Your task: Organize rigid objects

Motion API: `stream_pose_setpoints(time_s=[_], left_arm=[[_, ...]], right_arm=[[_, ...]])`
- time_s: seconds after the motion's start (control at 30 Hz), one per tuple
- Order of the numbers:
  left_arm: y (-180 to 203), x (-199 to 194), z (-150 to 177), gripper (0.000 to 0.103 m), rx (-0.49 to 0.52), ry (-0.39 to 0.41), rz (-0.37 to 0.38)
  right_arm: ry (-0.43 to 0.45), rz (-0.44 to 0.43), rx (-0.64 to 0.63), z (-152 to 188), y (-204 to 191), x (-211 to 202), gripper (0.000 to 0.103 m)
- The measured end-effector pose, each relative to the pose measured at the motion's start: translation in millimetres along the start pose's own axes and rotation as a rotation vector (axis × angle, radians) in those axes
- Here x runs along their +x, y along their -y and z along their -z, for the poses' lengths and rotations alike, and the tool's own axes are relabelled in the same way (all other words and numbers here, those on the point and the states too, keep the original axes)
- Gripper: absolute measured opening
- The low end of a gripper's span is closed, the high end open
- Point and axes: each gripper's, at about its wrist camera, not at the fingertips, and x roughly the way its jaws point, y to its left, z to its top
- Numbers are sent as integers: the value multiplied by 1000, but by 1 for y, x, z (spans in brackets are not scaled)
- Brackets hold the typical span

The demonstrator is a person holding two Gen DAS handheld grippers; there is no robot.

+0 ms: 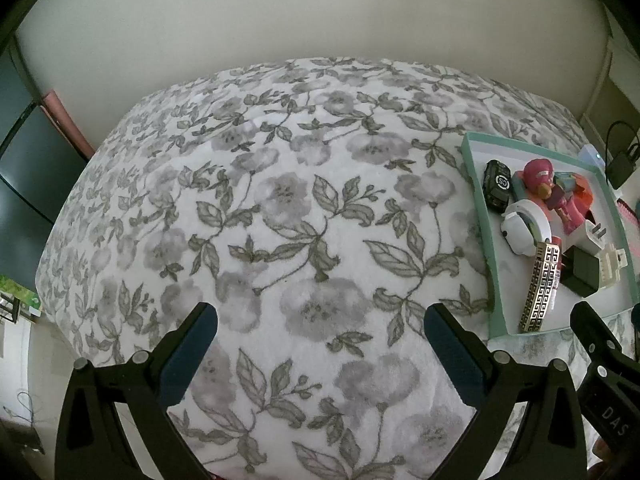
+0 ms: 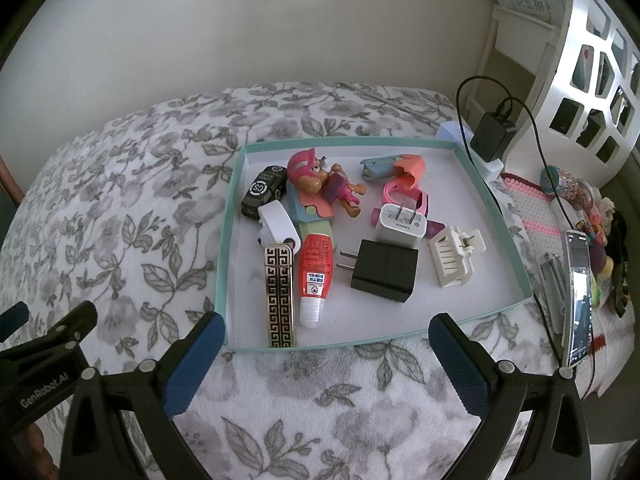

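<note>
A shallow teal-rimmed tray lies on the floral bedspread. In it are a black toy car, a pink-hatted toy figure, a white round gadget, a gold-and-black patterned bar, a red tube, a black plug adapter, a white charger, a white hair claw and a pink watch. My right gripper is open and empty at the tray's near edge. My left gripper is open and empty over bare bedspread, left of the tray.
A phone stands upright right of the tray with a cable. A black charger sits on a white block behind the tray. A white cut-out shelf and small toys are at far right. A wall runs behind the bed.
</note>
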Motion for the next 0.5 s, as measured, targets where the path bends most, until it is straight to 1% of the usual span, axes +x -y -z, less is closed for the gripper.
stream_pose_setpoints(time_s=[0.5], left_arm=[[0,-2,0,103,3,13,0]], right_arm=[[-4,0,-6,0,0,1,103]])
